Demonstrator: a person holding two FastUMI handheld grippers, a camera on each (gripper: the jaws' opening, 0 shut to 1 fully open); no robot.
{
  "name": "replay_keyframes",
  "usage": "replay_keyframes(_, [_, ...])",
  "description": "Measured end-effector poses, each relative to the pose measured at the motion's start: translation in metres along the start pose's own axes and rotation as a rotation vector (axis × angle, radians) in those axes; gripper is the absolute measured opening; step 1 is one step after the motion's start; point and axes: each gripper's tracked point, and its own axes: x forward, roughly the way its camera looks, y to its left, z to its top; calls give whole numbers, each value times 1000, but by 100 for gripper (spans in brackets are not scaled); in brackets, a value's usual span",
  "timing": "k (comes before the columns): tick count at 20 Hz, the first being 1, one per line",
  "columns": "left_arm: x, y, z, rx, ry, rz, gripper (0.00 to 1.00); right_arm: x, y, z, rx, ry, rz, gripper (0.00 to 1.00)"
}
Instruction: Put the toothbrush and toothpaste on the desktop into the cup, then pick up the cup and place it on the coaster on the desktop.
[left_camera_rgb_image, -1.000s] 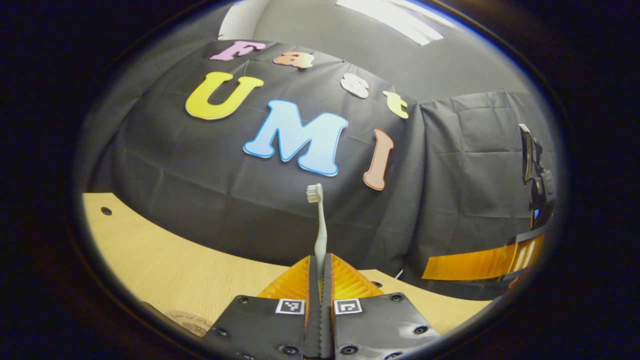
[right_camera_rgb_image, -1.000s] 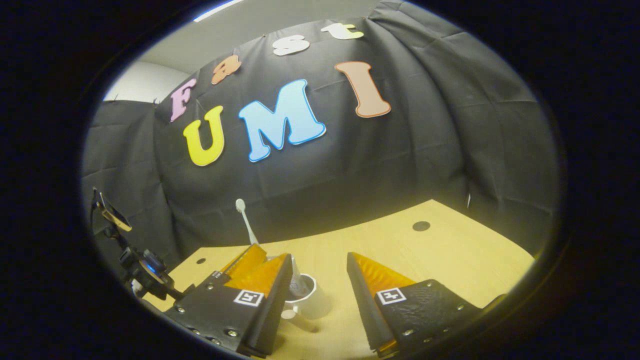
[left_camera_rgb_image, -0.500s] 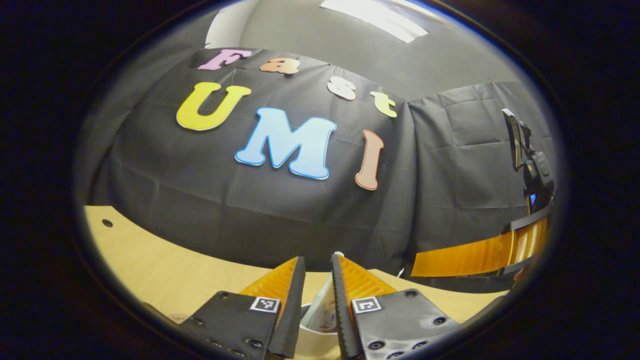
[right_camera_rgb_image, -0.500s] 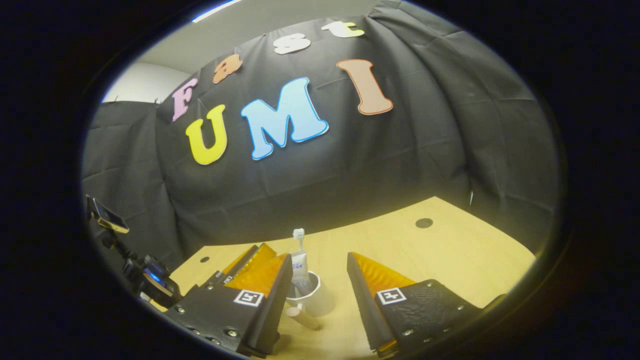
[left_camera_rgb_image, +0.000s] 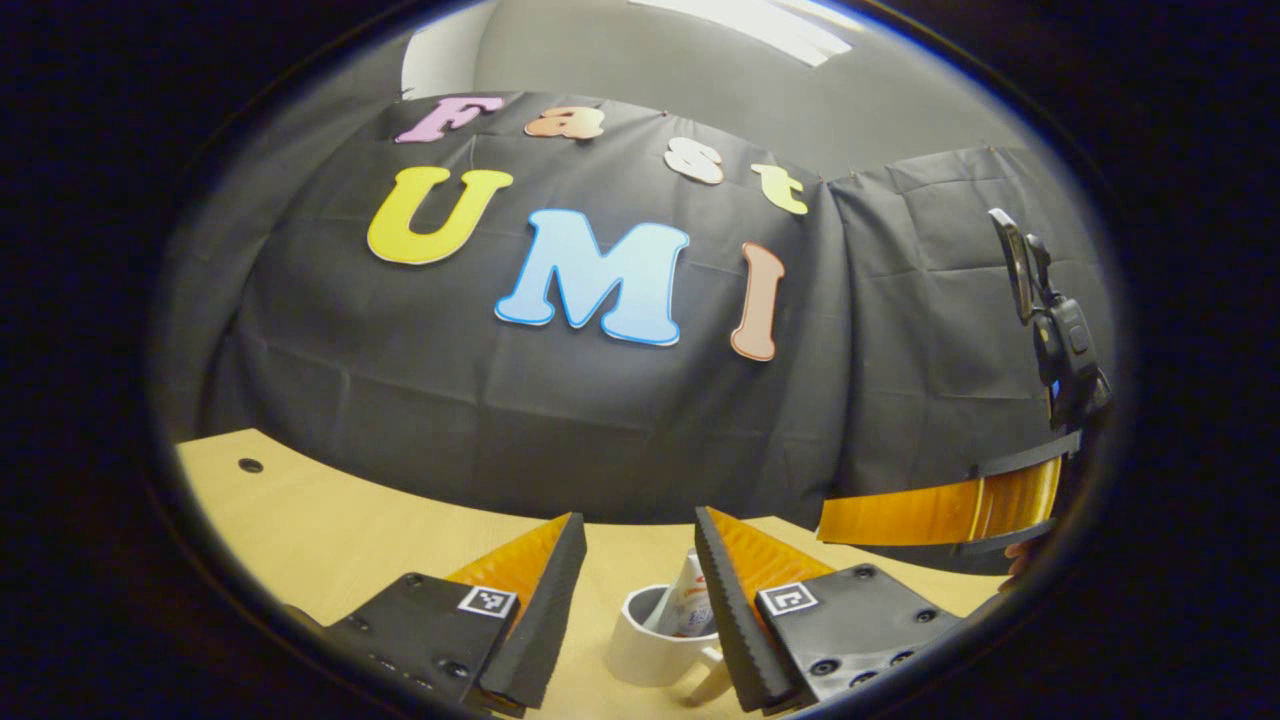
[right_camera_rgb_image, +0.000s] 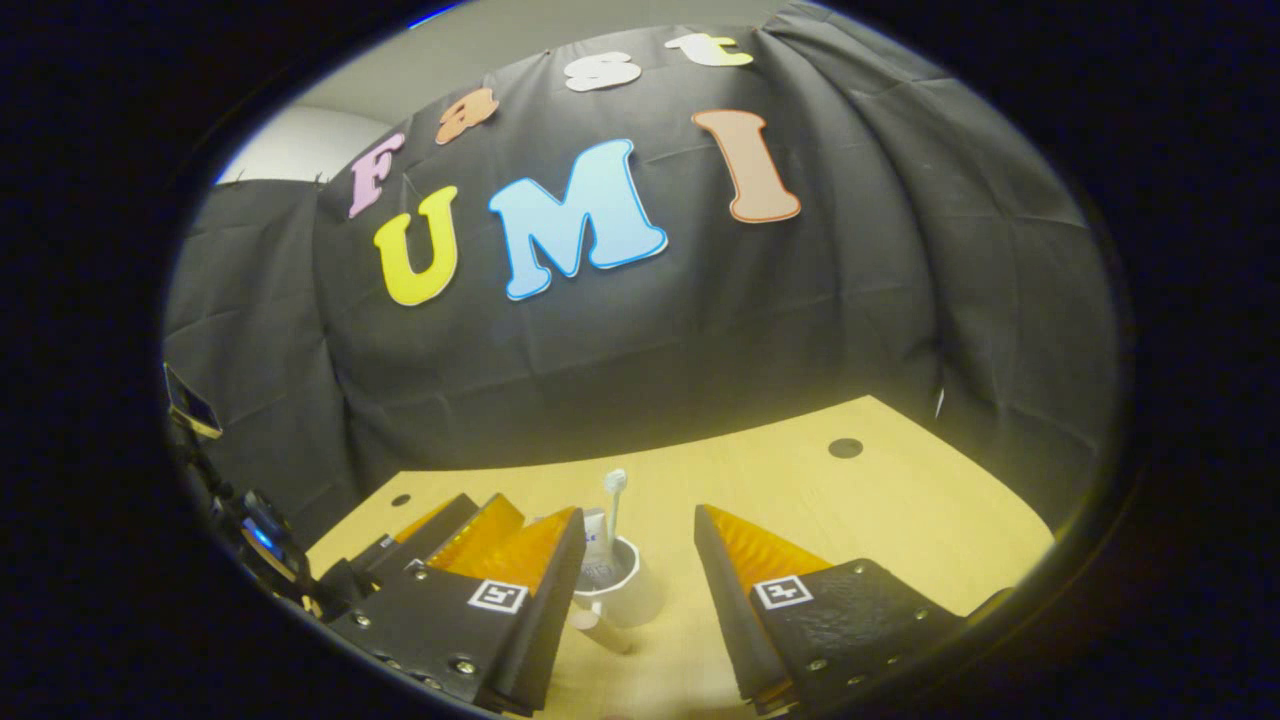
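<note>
In the left gripper view, the left gripper stands wide apart and grips nothing; between its fingers, farther off on the desktop, sits the white cup with the toothpaste leaning inside. In the right gripper view, the right gripper is likewise spread wide and unladen, the cup standing ahead between its fingers, the toothbrush upright in it beside the toothpaste.

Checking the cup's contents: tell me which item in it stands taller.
The toothbrush: its bristled head rises well above the cup rim, while the toothpaste beside it ends lower.
</note>
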Motion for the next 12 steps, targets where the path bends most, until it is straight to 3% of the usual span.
replay_keyframes(1, [-4, 4, 4, 3, 4, 22, 80, 0, 2, -3, -12, 19, -1, 68])
replay_keyframes(2, [-7, 9, 9, 9, 6, 40, 77, 2, 5, -7, -24, 38, 1, 67])
replay_keyframes(3, [-11, 11, 11, 14, 12, 49, 90, 2, 7, -11, -38, 58, 0, 67])
replay_keyframes(4, [-15, 14, 12, 21, 24, 64, 84, 3, 8, -16, -54, 81, -7, 68])
replay_keyframes(9, [-32, 23, 21, 54, 52, 94, 88, 7, 22, -32, -84, 171, 18, 69])
replay_keyframes(11, [-38, 29, 23, 54, 64, 105, 88, 12, 22, -37, -82, 188, 12, 92])
replay_keyframes(12, [-41, 31, 24, 52, 69, 110, 88, 12, 21, -38, -84, 194, 3, 92])
